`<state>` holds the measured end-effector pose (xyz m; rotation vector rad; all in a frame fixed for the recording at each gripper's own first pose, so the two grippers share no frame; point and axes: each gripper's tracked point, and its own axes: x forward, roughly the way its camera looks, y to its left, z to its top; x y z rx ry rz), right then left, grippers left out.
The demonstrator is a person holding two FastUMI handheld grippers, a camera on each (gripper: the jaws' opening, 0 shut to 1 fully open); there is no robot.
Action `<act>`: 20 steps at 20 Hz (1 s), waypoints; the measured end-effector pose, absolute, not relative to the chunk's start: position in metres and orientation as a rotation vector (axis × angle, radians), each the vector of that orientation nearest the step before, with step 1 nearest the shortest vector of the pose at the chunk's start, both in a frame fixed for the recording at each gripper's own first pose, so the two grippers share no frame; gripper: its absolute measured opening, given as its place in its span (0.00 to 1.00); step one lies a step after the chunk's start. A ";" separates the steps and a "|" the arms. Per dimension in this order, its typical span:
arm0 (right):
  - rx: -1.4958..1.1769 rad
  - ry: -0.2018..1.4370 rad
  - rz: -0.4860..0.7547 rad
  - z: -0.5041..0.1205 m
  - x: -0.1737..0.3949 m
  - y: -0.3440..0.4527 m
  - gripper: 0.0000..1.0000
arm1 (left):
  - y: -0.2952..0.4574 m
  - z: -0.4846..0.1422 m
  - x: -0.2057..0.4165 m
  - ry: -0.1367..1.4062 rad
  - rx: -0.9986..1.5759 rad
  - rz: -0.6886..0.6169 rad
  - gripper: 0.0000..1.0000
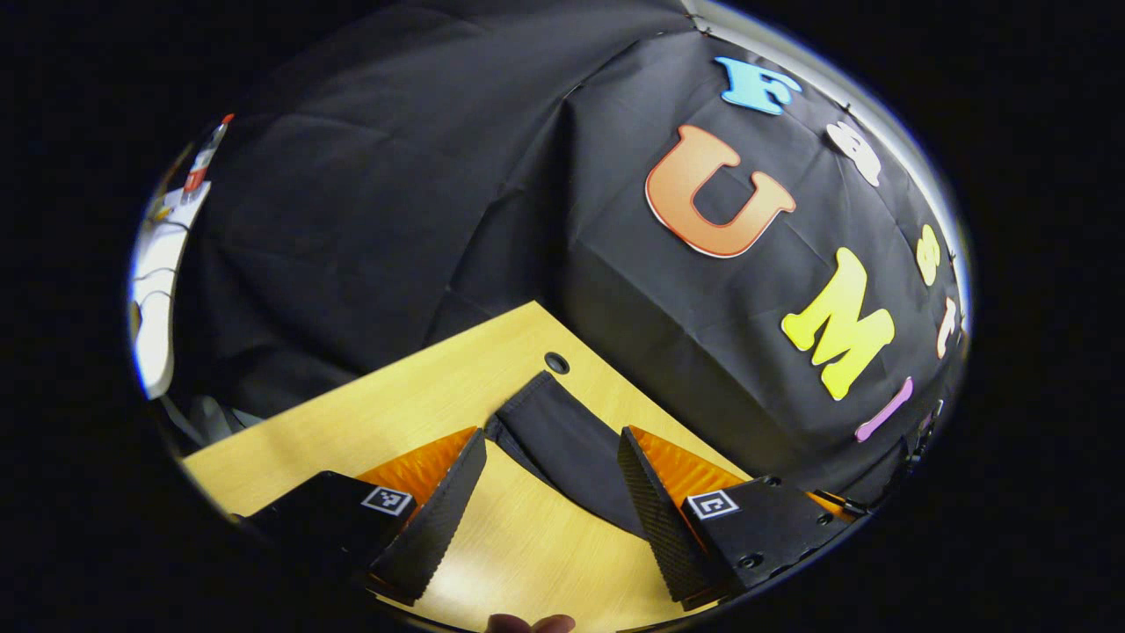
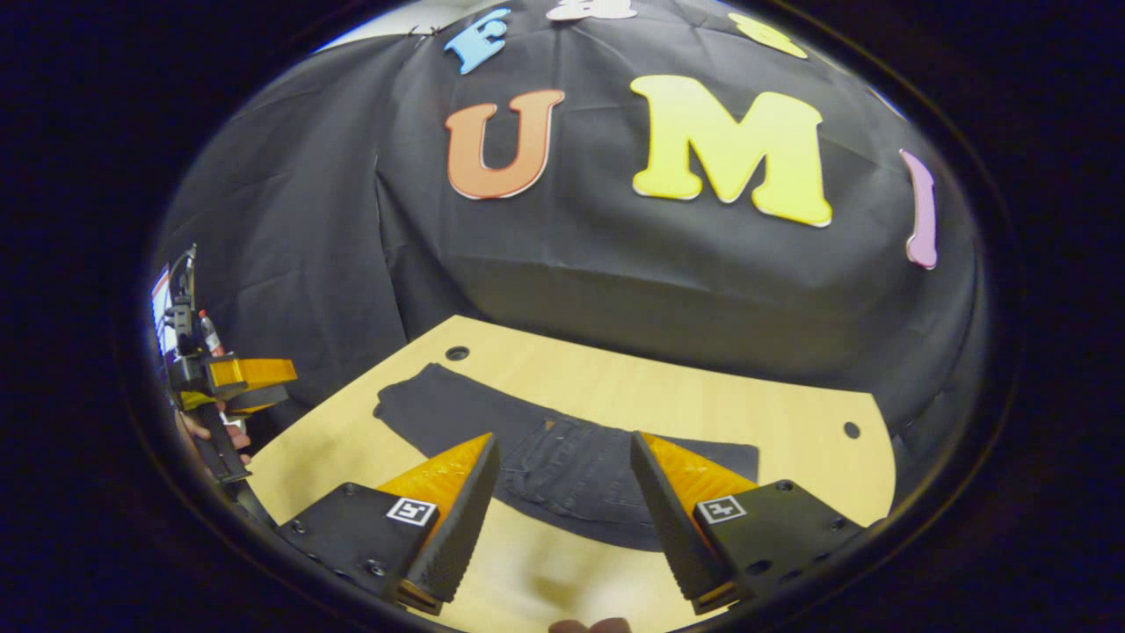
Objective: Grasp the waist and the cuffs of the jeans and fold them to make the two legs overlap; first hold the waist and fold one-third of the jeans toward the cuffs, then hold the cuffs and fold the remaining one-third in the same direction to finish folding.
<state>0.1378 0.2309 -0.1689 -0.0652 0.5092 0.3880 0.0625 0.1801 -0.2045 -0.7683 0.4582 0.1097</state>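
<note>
A pale wooden table [image 2: 615, 387] fills the booth floor of both views, and on it the dark jeans [image 2: 562, 466] lie spread flat, running lengthwise across the board rather than bunched. That layout appears to be deliberate: a garment laid out full length gives each end a free edge to pinch. In the right gripper view the stitched pocket area sits near the middle of the jeans, with one end reaching toward the small round hole [image 2: 456, 353] at the table's far left corner and the other end stopping short of a second hole [image 2: 851, 430] at the table's right side.

The right gripper [image 2: 562, 519] hangs above the table's near edge, just short of the jeans, its fingers spread wide with nothing between them but open air and cloth below. The left gripper [image 1: 552, 505] is poised over the jeans' end nearest the left hole [image 1: 556, 362], likewise gaping wide and holding nothing; a narrow strip of dark fabric [image 1: 562, 448] lies on the table between and beyond its fingers. Both look staged for a two-ended grasp, so the first fold seems not yet begun.

Off the table's left edge, in the right gripper view, a hand [image 2: 211, 431] grips the handle of the left tool.
</note>
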 end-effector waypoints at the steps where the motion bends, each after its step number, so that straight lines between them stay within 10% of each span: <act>1: -0.060 0.508 0.375 -0.162 0.136 0.217 0.92 | 0.175 -0.212 0.068 0.472 -0.808 0.100 0.98; 20: 0.011 0.559 0.162 -0.131 0.122 0.086 0.89 | 0.166 -0.316 0.170 0.573 -1.448 0.247 0.95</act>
